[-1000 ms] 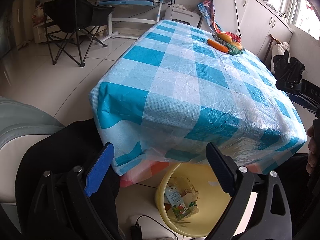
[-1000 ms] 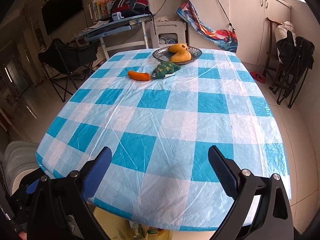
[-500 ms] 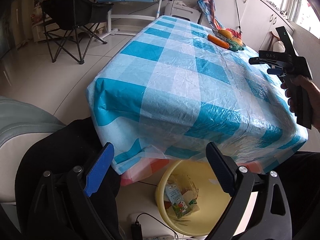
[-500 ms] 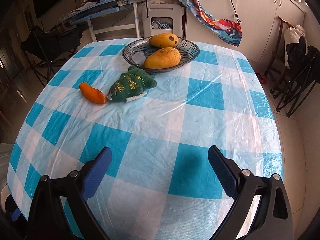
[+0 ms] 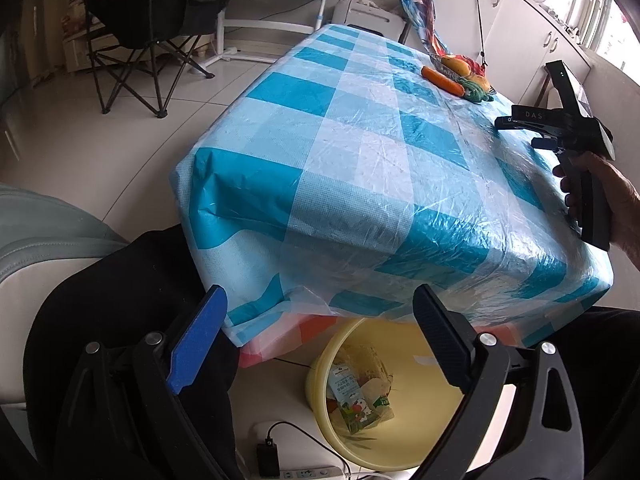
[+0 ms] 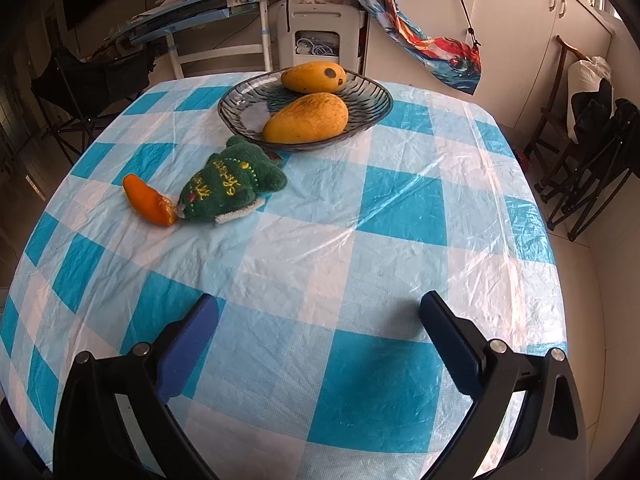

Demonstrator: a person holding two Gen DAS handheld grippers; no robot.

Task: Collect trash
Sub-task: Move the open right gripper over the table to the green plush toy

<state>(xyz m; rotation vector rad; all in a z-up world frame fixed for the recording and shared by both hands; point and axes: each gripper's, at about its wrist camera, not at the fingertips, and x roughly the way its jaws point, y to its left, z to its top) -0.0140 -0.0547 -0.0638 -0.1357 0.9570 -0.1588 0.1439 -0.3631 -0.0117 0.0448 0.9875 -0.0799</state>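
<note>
The right gripper (image 6: 318, 336) is being held open and empty above the bench (image 6: 384, 392). Ahead and left, an orange peel (image 6: 147, 200) is lying beside a green plush toy (image 6: 232, 184); reaching for it is judged next. The left gripper (image 5: 320, 332) is being held open above the yellow bin (image 5: 400, 452).
</note>
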